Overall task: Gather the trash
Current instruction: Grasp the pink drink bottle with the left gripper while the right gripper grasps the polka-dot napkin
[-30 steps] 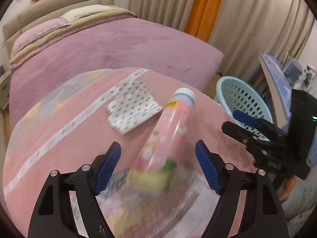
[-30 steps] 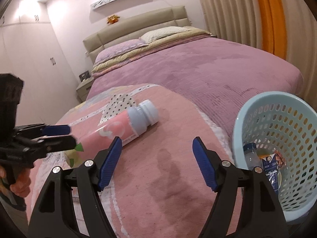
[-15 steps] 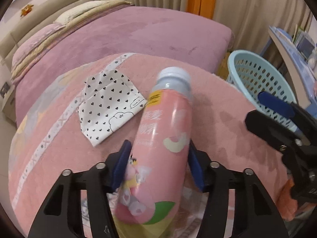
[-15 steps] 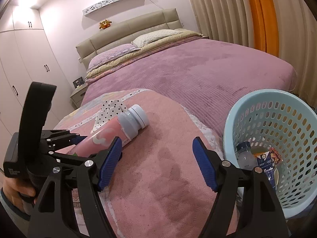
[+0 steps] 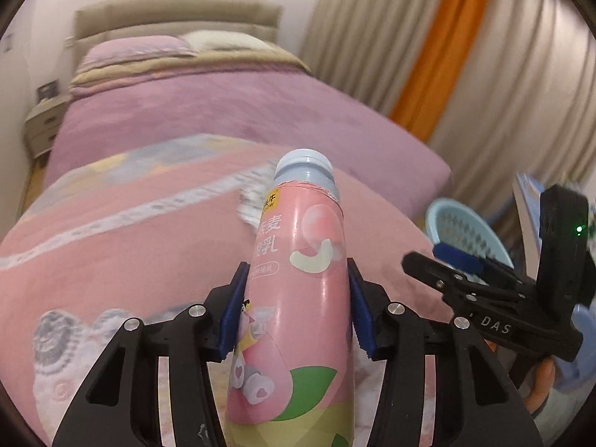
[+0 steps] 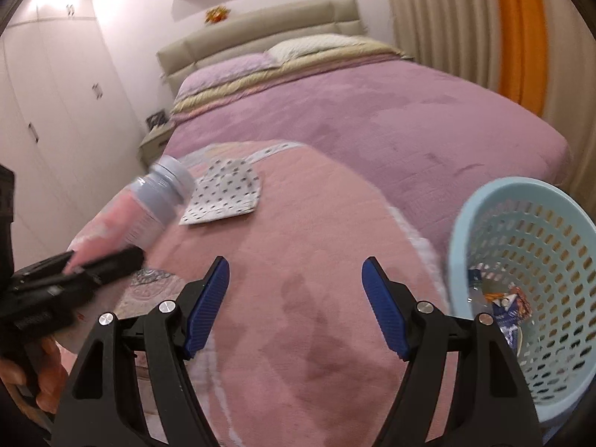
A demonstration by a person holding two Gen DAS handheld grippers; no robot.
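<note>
My left gripper [image 5: 294,309] is shut on a pink drink bottle [image 5: 298,298] with a pale blue cap and holds it lifted above the pink blanket [image 5: 130,246]. The bottle [image 6: 149,205] also shows at the left of the right wrist view, tilted up in the left gripper [image 6: 74,279]. My right gripper [image 6: 296,305] is open and empty above the blanket. A light blue trash basket [image 6: 521,260] stands at the right beside the bed with a bottle and wrappers inside; it also shows in the left wrist view [image 5: 462,231].
A white polka-dot cloth [image 6: 223,193] lies on the pink blanket [image 6: 316,260]. The purple bed [image 6: 372,111] stretches behind with pillows and headboard. Curtains [image 5: 484,74] hang at the right. A nightstand [image 5: 41,126] stands at the left.
My left gripper closed on the bottle and lifted it off the blanket, tilting it up. The right gripper stayed open and shifted slightly.
</note>
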